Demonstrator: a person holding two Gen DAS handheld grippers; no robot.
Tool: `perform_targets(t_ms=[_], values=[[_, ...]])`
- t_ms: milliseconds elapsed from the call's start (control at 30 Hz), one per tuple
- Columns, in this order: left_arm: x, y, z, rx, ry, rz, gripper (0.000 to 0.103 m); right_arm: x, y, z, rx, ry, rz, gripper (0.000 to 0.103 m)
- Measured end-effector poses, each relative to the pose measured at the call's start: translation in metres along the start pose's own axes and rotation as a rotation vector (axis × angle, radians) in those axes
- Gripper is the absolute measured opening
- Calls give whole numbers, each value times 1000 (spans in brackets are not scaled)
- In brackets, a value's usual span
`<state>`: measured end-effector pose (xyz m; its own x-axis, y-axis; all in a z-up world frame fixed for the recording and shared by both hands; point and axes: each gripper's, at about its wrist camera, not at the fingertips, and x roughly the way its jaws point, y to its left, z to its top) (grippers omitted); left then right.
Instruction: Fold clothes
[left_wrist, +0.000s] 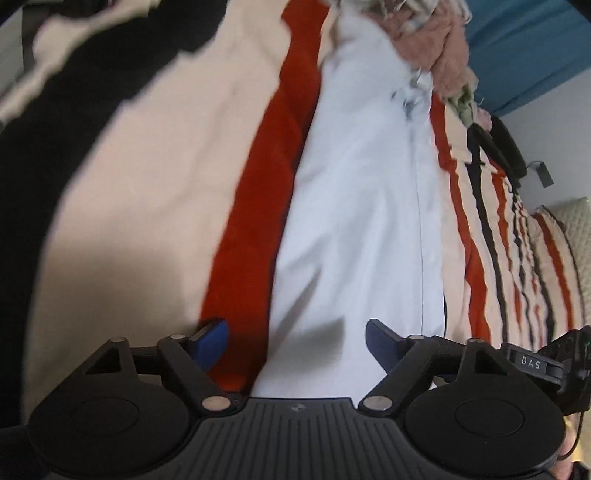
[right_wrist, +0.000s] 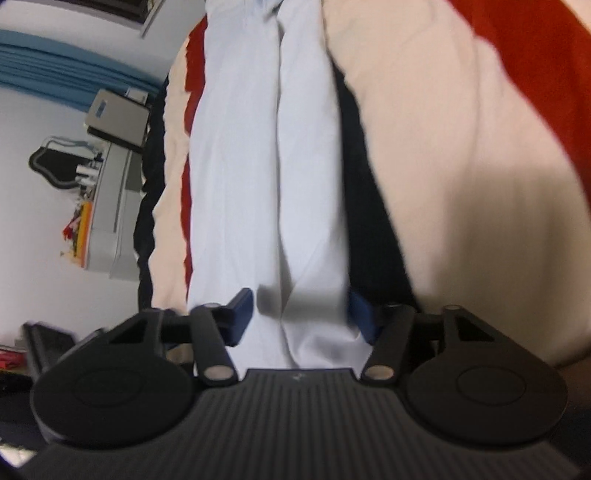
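Note:
A pale blue-white garment (left_wrist: 362, 206) lies stretched out lengthwise on a striped blanket (left_wrist: 166, 177). In the right wrist view it (right_wrist: 266, 166) shows as two long side-by-side panels. My left gripper (left_wrist: 297, 345) is open, its blue pads (left_wrist: 212, 343) spread just above the garment's near end and the red stripe. My right gripper (right_wrist: 301, 314) is open, its blue pads (right_wrist: 242, 314) on either side of the garment's near end. Neither holds cloth.
The blanket (right_wrist: 461, 147) has cream, red and black stripes. A heap of mixed clothes (left_wrist: 424, 40) lies at the garment's far end. A blue curtain (left_wrist: 528, 48) hangs behind. A grey cabinet with clutter (right_wrist: 110, 192) stands beside the bed.

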<state>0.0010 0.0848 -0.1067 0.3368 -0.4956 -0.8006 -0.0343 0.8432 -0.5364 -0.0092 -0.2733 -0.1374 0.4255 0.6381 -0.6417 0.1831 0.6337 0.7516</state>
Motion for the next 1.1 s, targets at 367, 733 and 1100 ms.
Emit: perform_targets(t_ms=[367,733,1100], values=[[5,-2,-15,35,119,-67,59,3,9,-16,-11,17,-149,47],[-40,0,-6,-54,3,-231,6,-36,51,-19,-124,-63,-48,9],[-130,-60,-13,-25,-144,-385,4,-172,100,-20,-185,-351,132,8]])
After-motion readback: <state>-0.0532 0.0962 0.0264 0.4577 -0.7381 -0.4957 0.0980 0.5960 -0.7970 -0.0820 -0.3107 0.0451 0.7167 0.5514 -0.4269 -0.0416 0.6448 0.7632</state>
